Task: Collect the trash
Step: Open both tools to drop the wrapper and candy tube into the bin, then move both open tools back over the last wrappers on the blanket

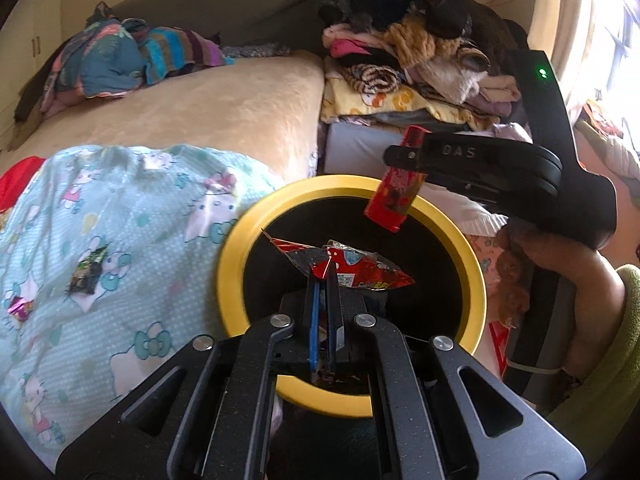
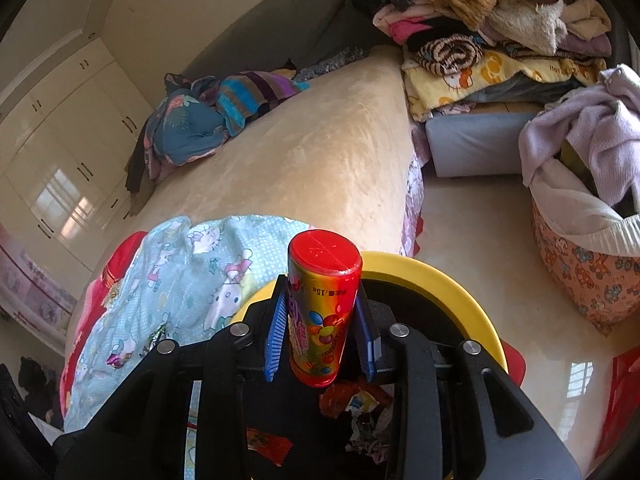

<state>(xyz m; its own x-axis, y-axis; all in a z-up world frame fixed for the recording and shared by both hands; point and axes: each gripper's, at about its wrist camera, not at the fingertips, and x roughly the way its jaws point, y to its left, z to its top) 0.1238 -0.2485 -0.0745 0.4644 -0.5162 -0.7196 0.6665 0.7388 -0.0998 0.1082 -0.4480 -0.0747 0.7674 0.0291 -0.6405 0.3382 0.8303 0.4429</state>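
Left wrist view
Left gripper [image 1: 325, 280]: pressed together on a crumpled red wrapper [image 1: 340, 266], pinched at the fingertips.
Wrapper position: above the dark mouth of the yellow-rimmed bin [image 1: 230, 264], apart from the rim.
Right gripper [image 1: 404, 162]: enters from the right, clamped across a red candy tube [image 1: 390, 192]; the tube hangs tilted over the bin's far right rim.
Remaining trash: a dark green wrapper [image 1: 89, 270] and a small pink foil wrapper [image 1: 18, 309] lie on the light blue cartoon blanket [image 1: 120, 208], left of the bin.

Right wrist view
Right gripper [image 2: 323, 324]: blue pads on either side of the candy tube [image 2: 320, 312]; pads appear to touch it, cap pointing away.
Bin [image 2: 460, 292]: yellow rim just beyond and below the tube; wrappers [image 2: 360, 404] already inside.
Blanket [image 2: 180, 272]: left of the bin, foil scraps [image 2: 156, 334] on it.

Judgement
Step in hand: both pieces carried over the bin; drop stage.
Next move: part each gripper's fingers while the item is inside the rim line; the tube sits close to the rim and probably needs shifting inward first. Then return for the blanket wrappers.
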